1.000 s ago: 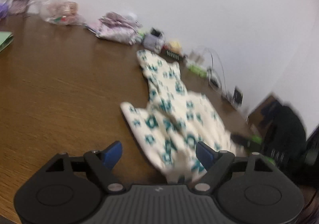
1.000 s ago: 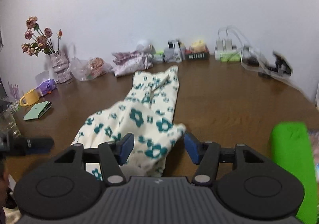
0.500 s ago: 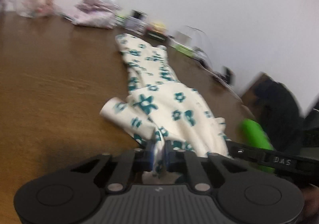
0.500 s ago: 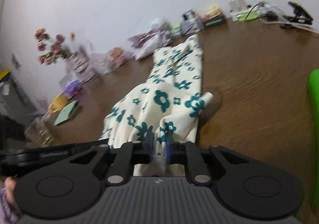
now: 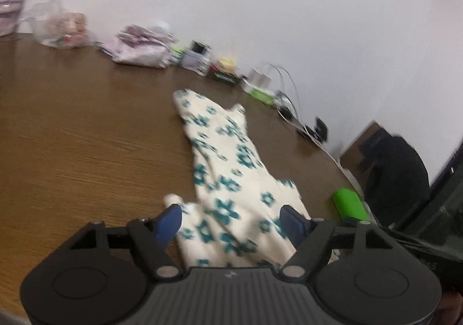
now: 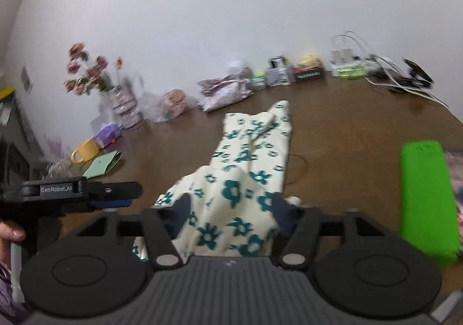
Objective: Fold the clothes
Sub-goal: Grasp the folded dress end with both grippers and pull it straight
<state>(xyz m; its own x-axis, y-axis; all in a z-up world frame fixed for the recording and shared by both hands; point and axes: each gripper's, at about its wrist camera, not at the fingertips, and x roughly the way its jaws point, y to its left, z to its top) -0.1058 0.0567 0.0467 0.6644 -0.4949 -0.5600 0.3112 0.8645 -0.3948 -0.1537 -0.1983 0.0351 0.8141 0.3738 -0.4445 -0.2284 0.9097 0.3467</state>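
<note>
The brown wood-grain desk [image 5: 72, 151] has a broad bare stretch to the left of the cream cloth garment with teal flower print [image 5: 228, 180], which lies lengthwise down the middle, its narrow end pointing toward the white wall. On the garment's other side the desk's curved edge runs close, near the bright green block [image 5: 348, 205]; a dark chair-like shape stands beyond that edge.

The left tool [image 5: 231, 219] is spread wide, its blue pads on either side of the garment's near end, gripping nothing; whether the pads brush the cloth cannot be told through the blur. The right tool [image 6: 230, 213] is likewise spread wide over the near end of the garment [image 6: 246, 168], where a fold of cloth humps up between its fingers, nothing clamped. The left tool [image 6: 95, 197] shows side-on beside it.

Along the wall stand a vase of dried pink flowers [image 6: 115, 93], clear plastic bags [image 6: 170, 102], a folded purple-patterned cloth [image 6: 222, 90], small boxes and white chargers with cables [image 6: 373, 67]. A yellow mug [image 6: 84, 150] and pale green folded card [image 6: 102, 164] sit at the far left.
</note>
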